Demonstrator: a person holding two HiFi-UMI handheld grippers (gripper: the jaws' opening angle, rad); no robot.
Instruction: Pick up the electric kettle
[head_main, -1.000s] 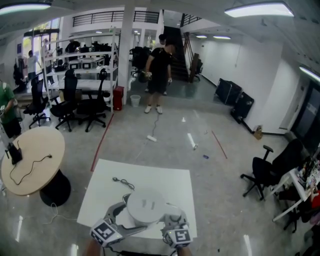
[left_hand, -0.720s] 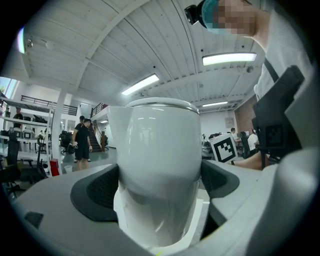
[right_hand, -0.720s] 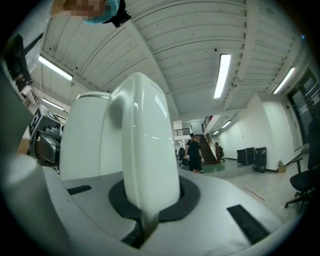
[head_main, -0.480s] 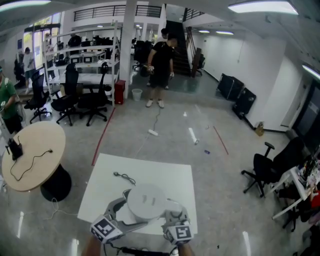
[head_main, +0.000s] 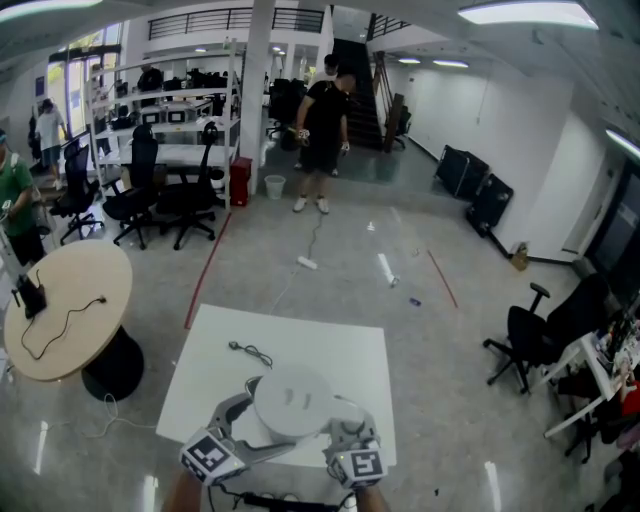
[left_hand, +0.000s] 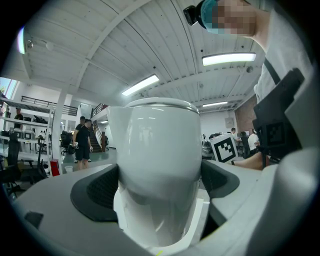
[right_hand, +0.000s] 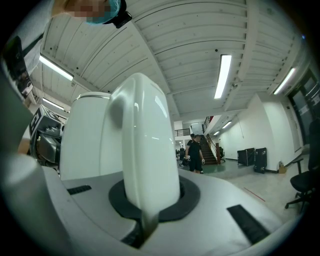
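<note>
Two grippers hold the white electric kettle (head_main: 292, 402) over the near edge of the white table (head_main: 335, 350). The left gripper (head_main: 243, 420) is clamped across its rounded body, a jaw pressed to each side, and the right gripper (head_main: 338, 430) is closed tight on the slim handle (right_hand: 147, 145). Whether the kettle's base touches the tabletop cannot be told. A black cable (head_main: 250, 353) lies farther out on the table, apart from the kettle.
</note>
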